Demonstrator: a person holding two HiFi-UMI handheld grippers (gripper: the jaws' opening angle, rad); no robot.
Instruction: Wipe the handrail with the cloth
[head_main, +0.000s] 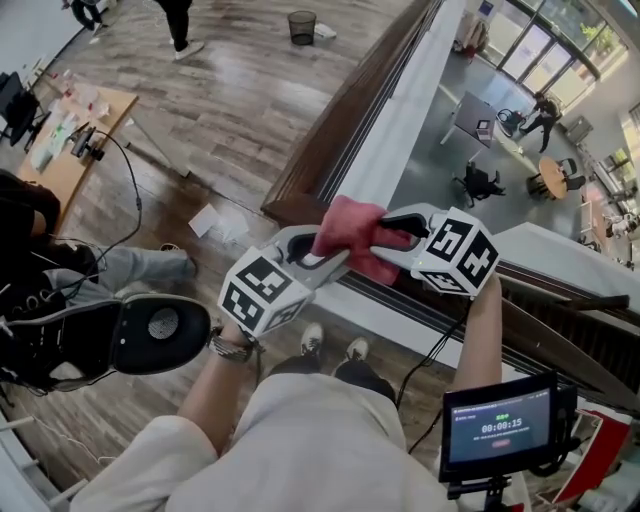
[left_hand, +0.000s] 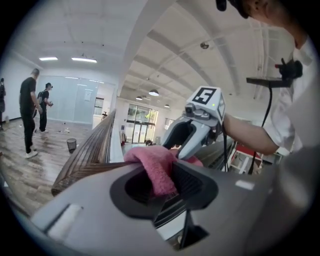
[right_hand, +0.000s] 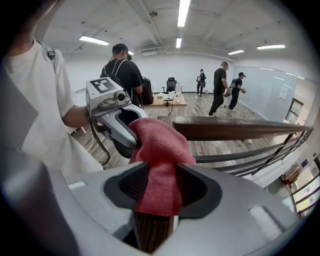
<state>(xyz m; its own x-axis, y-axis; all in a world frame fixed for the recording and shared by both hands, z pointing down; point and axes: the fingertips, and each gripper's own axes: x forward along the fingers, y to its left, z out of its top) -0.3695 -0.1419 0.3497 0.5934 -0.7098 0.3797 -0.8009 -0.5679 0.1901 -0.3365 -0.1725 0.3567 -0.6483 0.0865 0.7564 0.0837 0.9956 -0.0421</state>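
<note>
Wiping seems barely begun: cloth (head_main: 348, 228) sits on the handrail (head_main: 350, 115) end, left claw (head_main: 318, 250) and right claw (head_main: 392, 232) parted loosely around it.

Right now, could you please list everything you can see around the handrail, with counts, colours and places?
cloth: one, pink-red, on the handrail, between both grippers' jaws
handrail: one, dark brown wood, running away towards the top of the head view
bin: one, dark, on the far wood floor
desk: one, light wood, at left, cluttered
paper: a sheet or two, white, on the floor beside the handrail
screen: one, black, lit, bottom right
bystanders: several, dark clothes, on the far floor
left gripper: one, grey, jaws apart, cloth between them
right gripper: one, grey, jaws apart, cloth between them
</note>
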